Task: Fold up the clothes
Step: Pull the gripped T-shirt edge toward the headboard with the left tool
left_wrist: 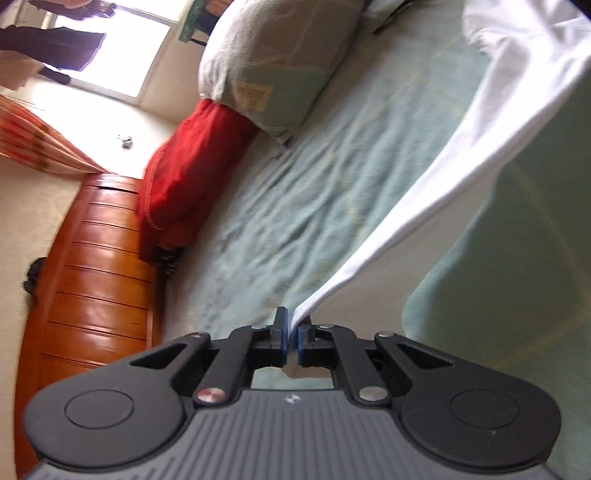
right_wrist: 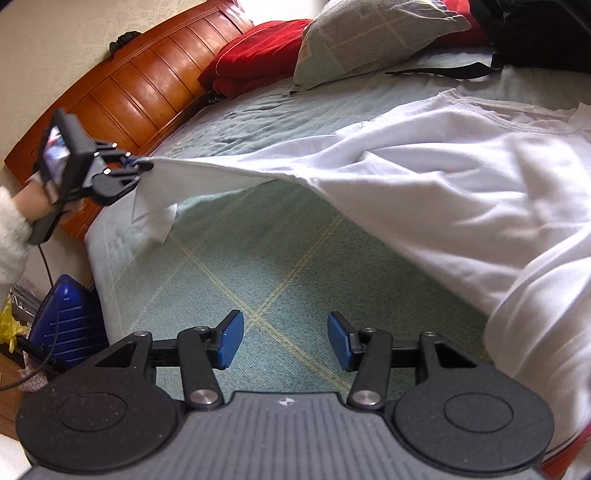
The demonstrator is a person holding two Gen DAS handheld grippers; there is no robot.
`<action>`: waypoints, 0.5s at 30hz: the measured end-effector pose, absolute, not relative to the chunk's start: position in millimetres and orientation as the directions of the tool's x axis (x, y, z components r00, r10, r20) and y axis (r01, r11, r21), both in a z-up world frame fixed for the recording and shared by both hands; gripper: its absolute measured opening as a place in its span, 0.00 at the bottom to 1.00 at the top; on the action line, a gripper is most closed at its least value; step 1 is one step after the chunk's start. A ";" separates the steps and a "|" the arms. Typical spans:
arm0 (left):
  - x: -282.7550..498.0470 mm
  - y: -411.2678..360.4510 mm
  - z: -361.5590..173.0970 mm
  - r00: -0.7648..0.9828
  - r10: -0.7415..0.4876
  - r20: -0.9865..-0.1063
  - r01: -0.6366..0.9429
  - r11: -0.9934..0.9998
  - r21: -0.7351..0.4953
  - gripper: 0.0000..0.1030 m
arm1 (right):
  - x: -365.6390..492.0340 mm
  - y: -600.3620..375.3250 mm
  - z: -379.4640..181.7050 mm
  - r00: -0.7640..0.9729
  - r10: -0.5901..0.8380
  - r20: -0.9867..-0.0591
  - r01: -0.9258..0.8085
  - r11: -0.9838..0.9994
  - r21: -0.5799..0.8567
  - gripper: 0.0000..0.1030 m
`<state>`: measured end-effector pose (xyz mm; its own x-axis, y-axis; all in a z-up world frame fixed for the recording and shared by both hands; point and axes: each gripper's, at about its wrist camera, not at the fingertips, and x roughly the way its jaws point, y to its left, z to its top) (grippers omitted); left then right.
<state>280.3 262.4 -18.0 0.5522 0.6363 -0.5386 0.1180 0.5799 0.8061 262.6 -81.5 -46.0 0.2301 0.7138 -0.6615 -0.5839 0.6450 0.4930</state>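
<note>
A white shirt (right_wrist: 443, 177) lies spread across the pale green bed sheet (right_wrist: 258, 258). My left gripper (left_wrist: 292, 332) is shut on the end of one sleeve (left_wrist: 424, 192), which stretches taut from the jaws up to the right. In the right wrist view the left gripper (right_wrist: 138, 164) shows at the left, held by a hand in a cream sleeve, lifting that sleeve (right_wrist: 207, 171) off the bed. My right gripper (right_wrist: 285, 338) stands open low over bare sheet, nothing between its blue pads (right_wrist: 231, 341), with the shirt's body just to its right.
A wooden headboard (right_wrist: 140, 88) runs along the left of the bed. A red cushion (right_wrist: 255, 62) and a grey-green pillow (right_wrist: 369, 37) lie at its head, dark clothing (right_wrist: 535, 33) beyond. A blue case (right_wrist: 66, 325) stands on the floor beside the bed.
</note>
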 end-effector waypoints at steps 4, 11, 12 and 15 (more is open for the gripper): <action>303.5 279.0 -16.5 0.539 0.666 -0.516 0.060 0.581 0.812 0.04 | 260.2 -79.5 -43.2 0.219 0.717 -0.662 -0.584 0.640 0.500 0.54; 335.7 307.1 -0.1 0.521 0.702 -0.485 -0.060 0.597 0.800 0.08 | 246.7 -62.4 -28.6 0.136 0.770 -0.623 -0.633 0.551 0.543 0.54; 338.5 308.9 2.2 0.523 0.709 -0.473 -0.080 0.593 0.801 0.08 | 244.7 -60.1 -26.1 0.134 0.773 -0.620 -0.642 0.544 0.540 0.54; 341.1 308.8 5.6 0.539 0.715 -0.445 -0.129 0.592 0.796 0.07 | 241.4 -55.9 -21.0 0.129 0.780 -0.612 -0.654 0.531 0.538 0.55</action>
<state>341.1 308.8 5.6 0.5392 0.7150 -0.4449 -0.1287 0.5921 0.7955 241.4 -55.9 -21.0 0.1294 0.7802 -0.6120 -0.6544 0.5309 0.5384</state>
